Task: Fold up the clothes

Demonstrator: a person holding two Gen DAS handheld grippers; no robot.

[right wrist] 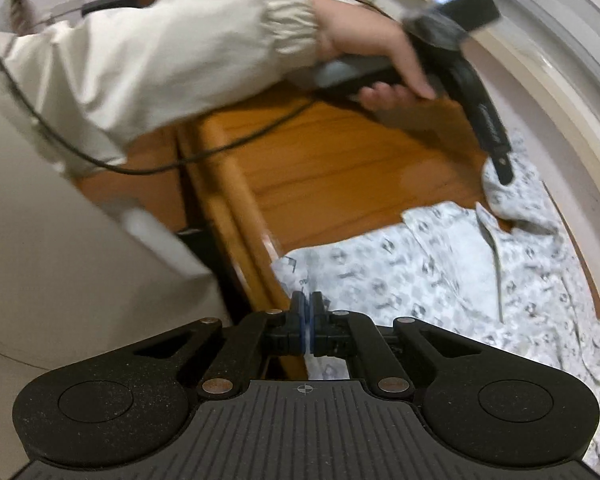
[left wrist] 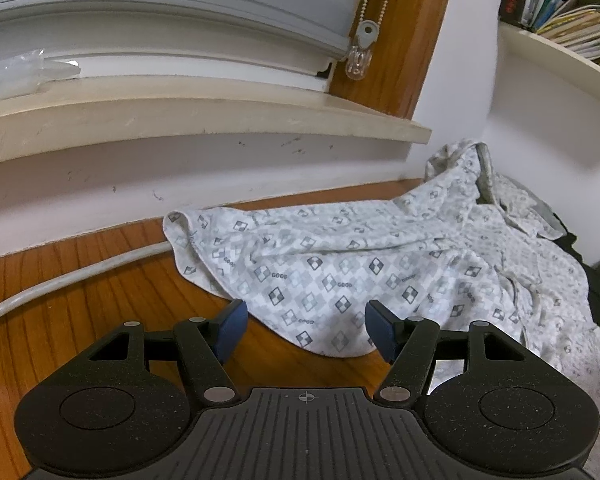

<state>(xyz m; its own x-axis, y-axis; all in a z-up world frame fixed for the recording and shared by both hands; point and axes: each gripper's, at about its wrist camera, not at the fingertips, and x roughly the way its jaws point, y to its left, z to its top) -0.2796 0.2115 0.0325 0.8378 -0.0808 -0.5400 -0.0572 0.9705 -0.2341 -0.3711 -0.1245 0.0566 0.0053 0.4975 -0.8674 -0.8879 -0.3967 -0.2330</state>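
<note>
On the orange-brown wooden tabletop, a white cotton garment printed with grey checked diamonds is seen lying crumpled, spread from mid-table toward the far right corner, where it is bunched against the white wall. A white cable is noted running along the table just left of the garment's rolled edge. Above, a beige window sill is recorded, with a beaded blind cord and its clear plastic weight hanging beside a wooden frame. Shelves of books are visible upper right.

The left gripper is held with its blue-padded jaws spread apart; the garment's near edge lies between and below the pads, with no contact seen.

The right gripper is pressed together on a thin fold of the garment at the table's front edge. In the right wrist view, a hand in a cream sleeve is seen gripping the left tool's handle; this view is motion-blurred.
</note>
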